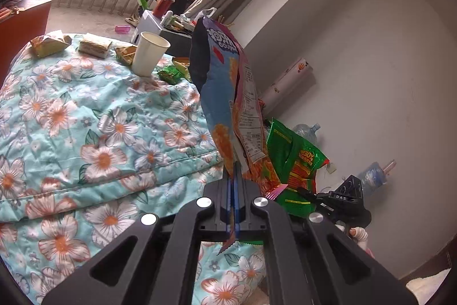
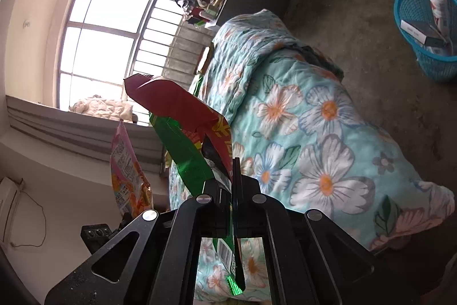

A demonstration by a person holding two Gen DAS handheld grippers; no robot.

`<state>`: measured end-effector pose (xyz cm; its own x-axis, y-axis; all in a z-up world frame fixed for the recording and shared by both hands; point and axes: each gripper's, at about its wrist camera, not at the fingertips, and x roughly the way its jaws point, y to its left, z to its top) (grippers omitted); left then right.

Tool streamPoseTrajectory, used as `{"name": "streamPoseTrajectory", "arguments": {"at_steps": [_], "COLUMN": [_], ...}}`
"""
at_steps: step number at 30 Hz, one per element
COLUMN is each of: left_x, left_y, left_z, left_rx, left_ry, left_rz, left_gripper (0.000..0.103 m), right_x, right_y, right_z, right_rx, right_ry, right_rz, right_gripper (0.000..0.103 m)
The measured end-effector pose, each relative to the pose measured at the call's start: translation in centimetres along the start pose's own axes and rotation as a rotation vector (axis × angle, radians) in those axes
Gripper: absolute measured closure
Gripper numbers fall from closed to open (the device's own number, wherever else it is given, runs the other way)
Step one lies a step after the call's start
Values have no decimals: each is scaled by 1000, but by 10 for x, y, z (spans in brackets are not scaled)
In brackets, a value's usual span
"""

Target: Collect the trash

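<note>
above the floral quilt (image 1: 85,133), the left gripper (image 1: 234,170) pinches a blue snack bag (image 1: 225,93) upright while the right gripper (image 2: 232,170) clamps a green-and-red wrapper (image 2: 182,133), with a blue basket (image 2: 405,16) on the floor.

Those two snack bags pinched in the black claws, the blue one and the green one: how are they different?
The blue snack bag is blue with pink edges and orange snack pictures; the green snack bag is green with a red top and yellow lettering. The left gripper holds the blue one, the right gripper the green. The blue bag looks longer. Both are opened, crumpled wrappers, clamped by shut jaws above the flowered quilt.
</note>
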<state>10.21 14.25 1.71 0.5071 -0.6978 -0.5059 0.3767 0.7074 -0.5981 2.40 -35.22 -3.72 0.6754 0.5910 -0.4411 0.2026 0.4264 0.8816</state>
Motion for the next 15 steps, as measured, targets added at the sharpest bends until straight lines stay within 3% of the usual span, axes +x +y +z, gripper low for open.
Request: {"name": "streamPoseTrajectory", "arguments": {"at_steps": [15], "left_x": [128], "left_y": [-94], "left_z": [6], "left_rx": [163], "left_ry": [204], "left_rz": [-80], "left_gripper": [102], "right_x": [-69], "right_y": [-97], "right_z": [11], "right_rx": [237], "right_ry": [-157], "right_rz": [107], "right_gripper": [103]}}
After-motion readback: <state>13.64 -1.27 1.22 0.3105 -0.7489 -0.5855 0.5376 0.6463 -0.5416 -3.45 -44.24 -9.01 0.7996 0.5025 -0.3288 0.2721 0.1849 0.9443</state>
